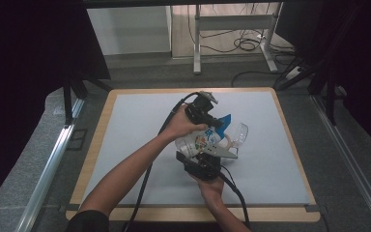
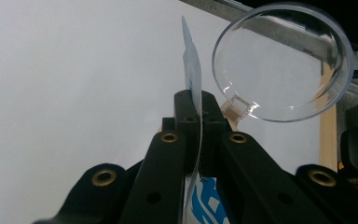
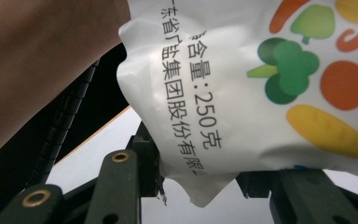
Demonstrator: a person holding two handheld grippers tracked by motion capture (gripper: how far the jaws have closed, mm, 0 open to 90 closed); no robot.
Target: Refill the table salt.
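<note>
a pale grey mat (image 1: 140,135) covers the bench (image 1: 104,121), leaving a band of light wood bare along every edge. the bench is the landmark for what follows. beyond its far edge lies grey floor (image 1: 149,72), and farther off stands a white metal frame (image 1: 232,24) with black cables (image 1: 244,44) coiled on the floor beside its legs. a metal rail (image 1: 53,159) runs along the bench's left side, another (image 1: 352,164) along its right.
</note>
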